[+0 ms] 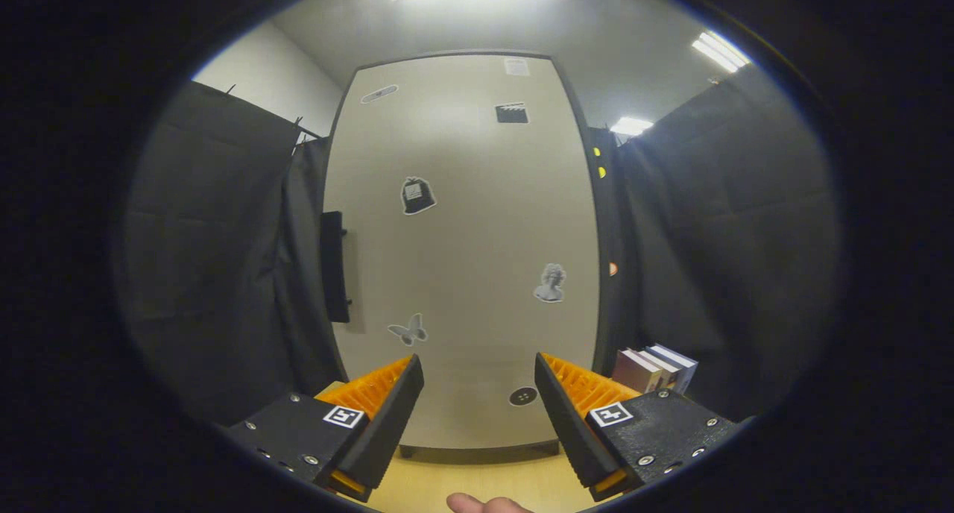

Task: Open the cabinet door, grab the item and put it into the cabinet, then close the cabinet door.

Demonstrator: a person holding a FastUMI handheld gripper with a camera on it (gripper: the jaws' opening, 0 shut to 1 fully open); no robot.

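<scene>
A tall beige cabinet door (462, 259) stands shut straight ahead, dotted with small stickers. Its black handle (335, 267) runs vertically along the door's left edge. My gripper (478, 371) is open, its two fingers spread wide with nothing between them, a short way in front of the door's lower part. A few books (656, 367) stand upright just to the right of the cabinet, beyond the right finger.
Black cloth walls (216, 274) close in on both sides of the cabinet. A light wooden tabletop (477, 483) lies under the fingers, and a person's fingertip (477, 504) shows at its near edge. Ceiling lights shine above.
</scene>
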